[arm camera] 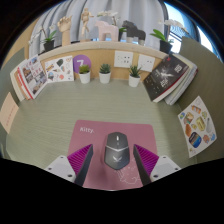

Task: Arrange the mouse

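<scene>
The gripper point(113, 163) is held low over a green desk surface point(60, 125), with its fingers spread apart. Each finger carries a magenta pad point(79, 160) on its inner face.

The mouse point(116, 152), grey with a dark centre strip, lies between the two fingers. A visible gap separates it from the pad on either side, so neither finger presses on it. The mouse rests on its own support, a pink mouse mat point(100, 135) that carries the printed word "kitty" near its far left corner. The mat extends beyond the fingertips toward the back of the desk.

Beyond the mat, three small potted plants point(105, 72) stand in a row against a low back ledge. A purple card point(80, 66) leans upright just beside the leftmost plant. Printed leaflets point(30, 76) lie fanned out on the desk's left side. A dark booklet point(166, 76) leans at the right of the plant row, and another illustrated sheet point(197, 124) lies nearer, well apart from the mat on the right. Further plants and wooden figures stand on the ledge point(100, 45) above; their details cannot be determined.
</scene>
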### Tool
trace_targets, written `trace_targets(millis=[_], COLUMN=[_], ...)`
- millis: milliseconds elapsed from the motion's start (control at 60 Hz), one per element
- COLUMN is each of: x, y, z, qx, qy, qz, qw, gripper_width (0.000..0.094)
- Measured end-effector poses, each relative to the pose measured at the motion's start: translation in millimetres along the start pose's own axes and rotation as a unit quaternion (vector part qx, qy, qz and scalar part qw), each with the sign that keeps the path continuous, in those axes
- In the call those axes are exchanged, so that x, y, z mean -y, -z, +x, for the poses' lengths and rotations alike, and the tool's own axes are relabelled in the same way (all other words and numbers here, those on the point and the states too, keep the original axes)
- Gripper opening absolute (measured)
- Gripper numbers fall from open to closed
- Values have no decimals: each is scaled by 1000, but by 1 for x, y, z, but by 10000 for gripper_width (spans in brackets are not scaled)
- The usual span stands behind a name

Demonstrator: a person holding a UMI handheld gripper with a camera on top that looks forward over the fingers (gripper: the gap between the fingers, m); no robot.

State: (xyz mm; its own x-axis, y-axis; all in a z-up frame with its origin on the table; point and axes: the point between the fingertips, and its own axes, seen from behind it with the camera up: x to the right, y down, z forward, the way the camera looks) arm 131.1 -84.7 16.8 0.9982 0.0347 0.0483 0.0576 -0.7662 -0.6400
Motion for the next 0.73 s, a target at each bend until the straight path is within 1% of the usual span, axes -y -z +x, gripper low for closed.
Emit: trace_targets(millis=[133,250,400,633,733], x=[33,66,93,92,86], y=[51,100,157,217,232], z=[-18,-34,-60,-111,-124], qx=[6,5,12,30,29], qy=[7,0,0,3,10], qz=[14,44,86,111,116], qw=[1000,999,996,993,993], gripper_width=[801,803,804,804,802])
